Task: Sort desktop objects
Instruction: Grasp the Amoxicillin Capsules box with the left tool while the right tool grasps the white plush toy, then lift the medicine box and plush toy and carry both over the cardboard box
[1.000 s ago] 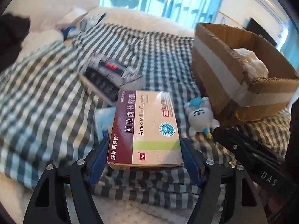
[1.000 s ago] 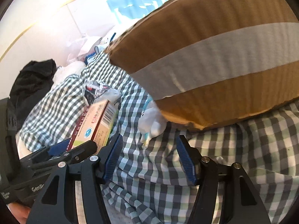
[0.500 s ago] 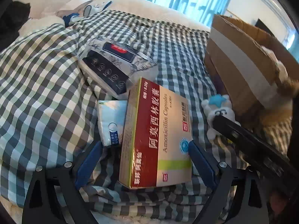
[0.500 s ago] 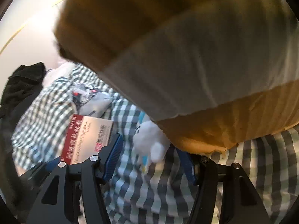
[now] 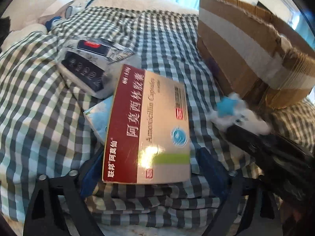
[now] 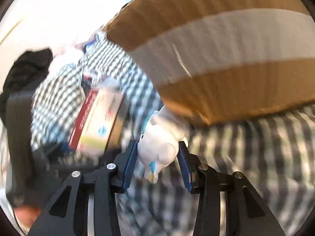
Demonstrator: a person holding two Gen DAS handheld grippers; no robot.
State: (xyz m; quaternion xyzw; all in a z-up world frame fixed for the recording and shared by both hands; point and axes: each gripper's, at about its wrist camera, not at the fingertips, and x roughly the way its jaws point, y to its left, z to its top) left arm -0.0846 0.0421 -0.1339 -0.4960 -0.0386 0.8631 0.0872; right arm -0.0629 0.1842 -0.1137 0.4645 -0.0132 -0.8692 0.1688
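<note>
While pointing steeply down, right gripper (image 6: 157,157) jaws close around toy (image 6: 159,143).

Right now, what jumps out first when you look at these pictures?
The big red and cream medicine box lies on the checked cloth, between the left gripper's closing jaws. The right gripper is closing around a little white toy, just below the taped cardboard box.

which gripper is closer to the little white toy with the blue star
Right. The right gripper has the white toy between its closing jaws, beside the cardboard box. The left gripper straddles the medicine box, off to the toy's side.
</note>
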